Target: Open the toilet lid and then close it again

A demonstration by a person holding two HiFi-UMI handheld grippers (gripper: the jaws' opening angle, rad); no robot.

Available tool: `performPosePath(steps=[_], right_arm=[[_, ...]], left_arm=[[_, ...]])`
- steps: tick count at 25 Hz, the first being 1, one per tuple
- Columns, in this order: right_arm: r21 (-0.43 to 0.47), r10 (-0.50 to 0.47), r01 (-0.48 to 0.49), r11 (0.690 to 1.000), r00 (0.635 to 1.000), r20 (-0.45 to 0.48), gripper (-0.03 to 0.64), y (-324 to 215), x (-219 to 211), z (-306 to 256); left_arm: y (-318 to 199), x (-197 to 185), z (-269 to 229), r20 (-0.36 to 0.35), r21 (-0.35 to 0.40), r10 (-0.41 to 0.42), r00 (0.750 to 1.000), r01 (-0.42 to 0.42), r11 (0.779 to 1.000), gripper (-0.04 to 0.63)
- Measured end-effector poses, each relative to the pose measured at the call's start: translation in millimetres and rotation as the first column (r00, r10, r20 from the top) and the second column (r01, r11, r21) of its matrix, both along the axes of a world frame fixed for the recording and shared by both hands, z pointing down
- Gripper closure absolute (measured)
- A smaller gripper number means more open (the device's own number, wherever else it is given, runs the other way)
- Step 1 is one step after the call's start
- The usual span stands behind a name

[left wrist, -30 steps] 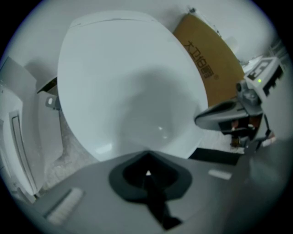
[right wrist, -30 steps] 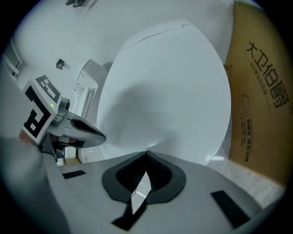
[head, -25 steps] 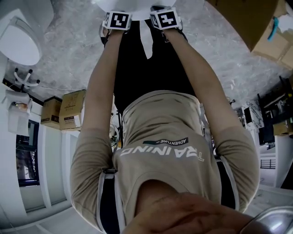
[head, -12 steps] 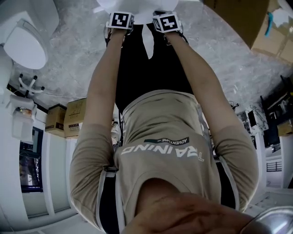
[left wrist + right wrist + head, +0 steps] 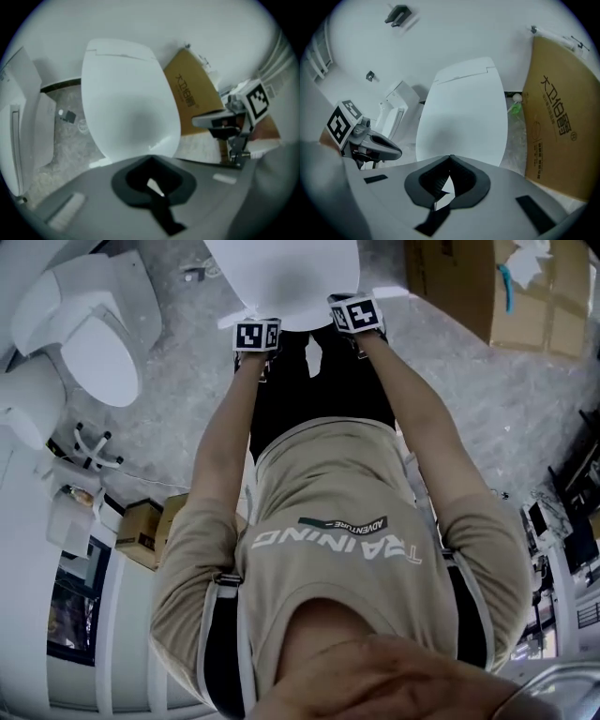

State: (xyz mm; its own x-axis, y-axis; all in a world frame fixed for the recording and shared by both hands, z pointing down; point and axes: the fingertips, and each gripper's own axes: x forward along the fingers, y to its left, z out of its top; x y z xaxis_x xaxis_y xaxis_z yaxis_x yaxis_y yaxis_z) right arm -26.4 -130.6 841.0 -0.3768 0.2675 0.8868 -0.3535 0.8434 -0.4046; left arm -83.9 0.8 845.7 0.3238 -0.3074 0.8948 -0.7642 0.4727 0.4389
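Left gripper (image 5: 150, 160) and right gripper (image 5: 450, 159) are hovering near the lid's (image 5: 126, 108) front edge, jaws pressed together, empty. Lid is likely rigid, light and slick; hooking under the front lip looks best.

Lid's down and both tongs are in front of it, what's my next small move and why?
Probably ease both down to the lid's near edge and hook under it to lift. The toilet lid lies closed. The left tongs and right tongs are both shut and hold nothing. They sit side by side at that edge, and I can't tell whether they touch it.
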Motion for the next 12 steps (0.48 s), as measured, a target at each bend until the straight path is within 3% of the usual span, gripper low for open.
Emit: performPosePath(steps=[3, 6, 9, 12], right_arm=[[0.021, 0.034, -0.036, 0.999, 0.996, 0.080, 0.606, -10, -9, -40], [0.052, 0.046, -0.058, 0.997, 0.979, 0.199, 0.606, -23, -35, -87], [0.082, 0.041, -0.072, 0.994, 0.945, 0.326, 0.606, -30, -63, -141], [0.147, 0.002, -0.076, 0.986, 0.896, 0.445, 0.606, -42, -94, -202]], left_arm=[[-11, -9, -42, 0.050, 0.084, -0.021, 0.999, 0.017, 0.996, 0.592], [-42, -34, -92, 0.137, 0.216, -0.030, 0.990, 0.000, 0.976, 0.592], [-68, -65, -152, 0.250, 0.343, -0.064, 0.966, -0.027, 0.939, 0.592], [-93, -101, -221, 0.361, 0.449, -0.111, 0.926, -0.068, 0.891, 0.592]])
